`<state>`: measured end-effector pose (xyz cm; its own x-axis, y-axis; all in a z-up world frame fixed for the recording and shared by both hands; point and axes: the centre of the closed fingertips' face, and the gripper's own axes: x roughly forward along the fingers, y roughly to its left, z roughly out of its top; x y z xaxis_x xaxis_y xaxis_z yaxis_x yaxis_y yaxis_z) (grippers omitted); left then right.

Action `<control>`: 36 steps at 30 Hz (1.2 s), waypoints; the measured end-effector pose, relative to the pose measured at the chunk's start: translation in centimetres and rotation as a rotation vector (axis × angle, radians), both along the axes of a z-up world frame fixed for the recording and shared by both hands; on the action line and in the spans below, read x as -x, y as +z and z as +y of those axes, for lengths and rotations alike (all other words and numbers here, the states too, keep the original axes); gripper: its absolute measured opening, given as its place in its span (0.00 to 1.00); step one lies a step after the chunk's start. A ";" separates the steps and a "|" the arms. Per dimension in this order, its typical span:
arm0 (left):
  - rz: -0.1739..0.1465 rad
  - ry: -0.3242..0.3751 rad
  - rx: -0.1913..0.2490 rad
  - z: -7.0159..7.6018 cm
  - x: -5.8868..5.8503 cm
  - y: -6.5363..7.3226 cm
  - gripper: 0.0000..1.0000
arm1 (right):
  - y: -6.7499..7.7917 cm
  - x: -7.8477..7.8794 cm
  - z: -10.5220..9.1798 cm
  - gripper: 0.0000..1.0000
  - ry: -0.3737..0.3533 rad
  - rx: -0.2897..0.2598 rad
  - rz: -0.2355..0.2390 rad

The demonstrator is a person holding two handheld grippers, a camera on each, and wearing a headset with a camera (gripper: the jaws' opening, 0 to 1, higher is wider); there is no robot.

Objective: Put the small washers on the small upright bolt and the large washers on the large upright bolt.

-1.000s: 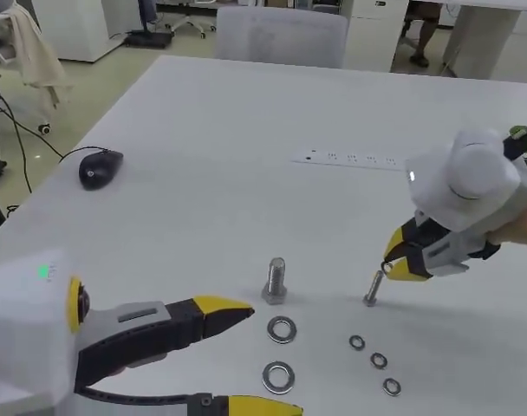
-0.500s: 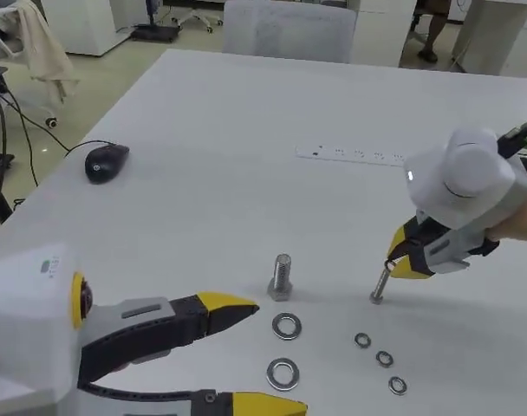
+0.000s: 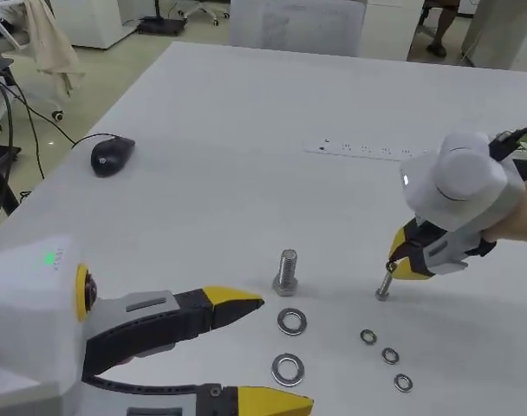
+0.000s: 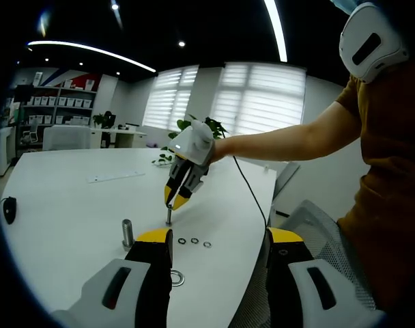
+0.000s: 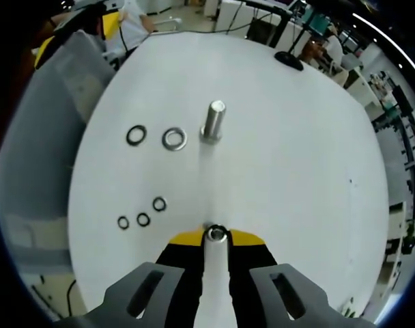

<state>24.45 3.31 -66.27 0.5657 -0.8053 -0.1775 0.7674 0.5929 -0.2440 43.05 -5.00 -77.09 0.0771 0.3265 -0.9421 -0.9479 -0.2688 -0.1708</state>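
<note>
Three small washers (image 3: 390, 355) lie in a row on the white table (image 3: 211, 173), near and to the right of the two large washers (image 3: 291, 321). The right gripper (image 3: 392, 267) pinches a fourth small washer (image 5: 216, 234) at the top of the small upright bolt (image 3: 384, 286). The large upright bolt (image 3: 286, 272) stands to the left of it. The left gripper (image 3: 287, 354), jaws spread wide, hovers over the large washers.

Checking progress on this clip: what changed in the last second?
Nothing among the things; only the head camera shifted. The right tongs still hold a small washer at the top of the small bolt; the left tongs stay open beside the large washers.
</note>
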 end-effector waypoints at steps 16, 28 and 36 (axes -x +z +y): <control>0.003 0.001 0.004 0.6 -0.3 -0.3 0.54 | -3.0 -0.2 -0.2 0.13 0.018 0.018 0.017; 0.010 0.001 0.004 0.4 -0.3 -0.5 0.54 | -4.8 -0.1 -0.5 0.14 0.012 0.019 0.033; 0.002 0.003 0.001 0.5 -0.3 -0.3 0.54 | -4.1 0.0 -1.1 0.14 -0.007 0.011 0.025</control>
<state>24.77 3.83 -66.62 0.5678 -0.8037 -0.1780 0.7651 0.5950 -0.2460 43.08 -6.15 -81.19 0.0553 0.3159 -0.9472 -0.9538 -0.2638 -0.1437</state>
